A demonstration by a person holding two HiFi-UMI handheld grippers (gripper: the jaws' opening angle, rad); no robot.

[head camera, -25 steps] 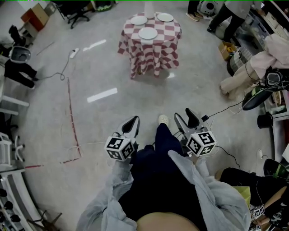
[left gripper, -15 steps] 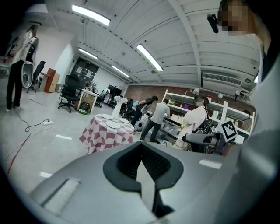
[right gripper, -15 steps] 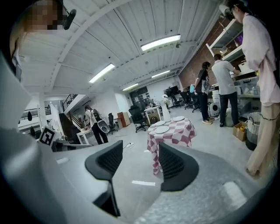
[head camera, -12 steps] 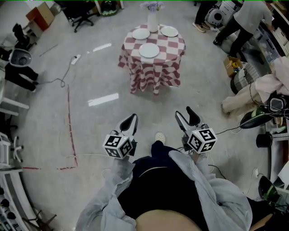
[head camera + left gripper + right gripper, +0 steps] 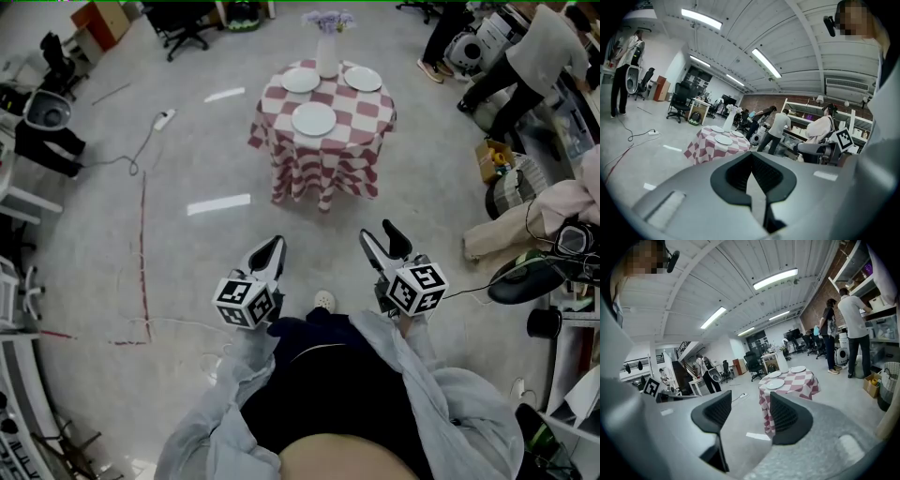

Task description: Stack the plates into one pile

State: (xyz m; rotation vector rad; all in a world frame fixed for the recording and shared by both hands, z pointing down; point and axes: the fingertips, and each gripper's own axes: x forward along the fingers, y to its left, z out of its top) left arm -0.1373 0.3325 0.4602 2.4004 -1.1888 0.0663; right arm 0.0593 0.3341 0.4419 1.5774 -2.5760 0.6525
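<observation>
Closer than a second ago, the bench [image 5: 323, 173] with its three plates [image 5: 313, 119] lies well ahead of both hand-held grippers. My left hand-held gripper [image 5: 267, 257] is pressed together and my right hand-held gripper [image 5: 385, 246] is spread, both empty. I'd stop square to the nearest plate and open the left before reaching for a rim.

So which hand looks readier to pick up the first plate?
Right, probably: the right gripper is open, the left gripper shut. Both are similarly far from the table.
</observation>
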